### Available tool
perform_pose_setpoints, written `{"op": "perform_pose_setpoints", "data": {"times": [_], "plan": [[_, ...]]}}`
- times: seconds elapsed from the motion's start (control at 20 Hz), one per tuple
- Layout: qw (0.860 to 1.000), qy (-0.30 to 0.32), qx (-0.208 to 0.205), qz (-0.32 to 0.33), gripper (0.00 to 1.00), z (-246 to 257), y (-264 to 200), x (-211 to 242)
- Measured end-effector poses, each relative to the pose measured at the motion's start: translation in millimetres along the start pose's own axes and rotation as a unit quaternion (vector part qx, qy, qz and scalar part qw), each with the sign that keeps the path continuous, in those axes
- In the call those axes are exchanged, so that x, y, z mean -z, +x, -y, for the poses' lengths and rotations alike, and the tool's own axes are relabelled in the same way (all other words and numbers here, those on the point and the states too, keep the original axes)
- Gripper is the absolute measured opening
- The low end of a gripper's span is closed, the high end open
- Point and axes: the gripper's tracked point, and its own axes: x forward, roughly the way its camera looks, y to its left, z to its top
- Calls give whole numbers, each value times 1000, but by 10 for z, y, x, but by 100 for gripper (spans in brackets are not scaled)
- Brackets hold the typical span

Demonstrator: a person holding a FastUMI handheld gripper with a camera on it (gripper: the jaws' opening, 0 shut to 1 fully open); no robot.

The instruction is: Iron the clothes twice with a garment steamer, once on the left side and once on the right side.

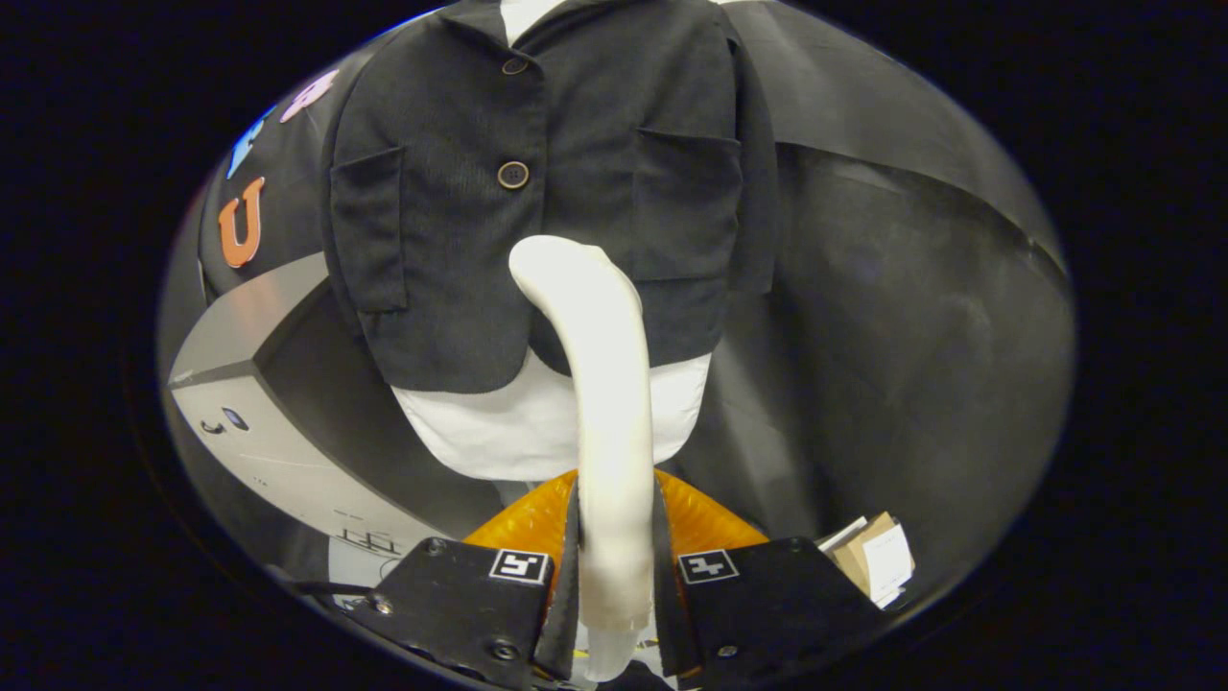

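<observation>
At the far left, beyond the fingers, a grey cabinet (278, 422) with a slanted top stands against the booth's black cloth wall (911, 317); two small dark knobs or marks show on its front face. Just right of it hangs the black jacket (537, 192), worn over a white form (523, 432) whose lower part shows below the jacket's hem. The jacket has two brown buttons down its middle and a patch pocket on each side of the chest. In front of the jacket, rising from between the fingers, is the white garment steamer (600, 403): its handle runs up from the gripper (614, 576) and curves forward and left at the top, so that its rounded head sits over the jacket's lower front, just below the lower button and a little toward the right pocket. Whether the head touches the cloth cannot be told. The gripper is closed on the steamer's handle, with both fingers pressing its sides; orange padding shows behind the fingers on either side of the handle. To the right of the fingers, low against the wall, lies a small pile of cardboard and paper (868, 557). The wall there is dark, with a fold running across it.
</observation>
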Motion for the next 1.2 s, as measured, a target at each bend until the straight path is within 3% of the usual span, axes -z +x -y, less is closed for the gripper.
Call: {"op": "perform_pose_setpoints", "data": {"times": [0.45, 0.75, 1.0, 1.2], "plan": [[998, 27, -51, 10, 36, 30, 181, 155], [995, 73, -68, -2, 36, 69, 148, 688], [996, 69, -56, 14, 36, -25, -526, 1310], [996, 57, -55, 43, 36, -287, -1367, 1679]]}}
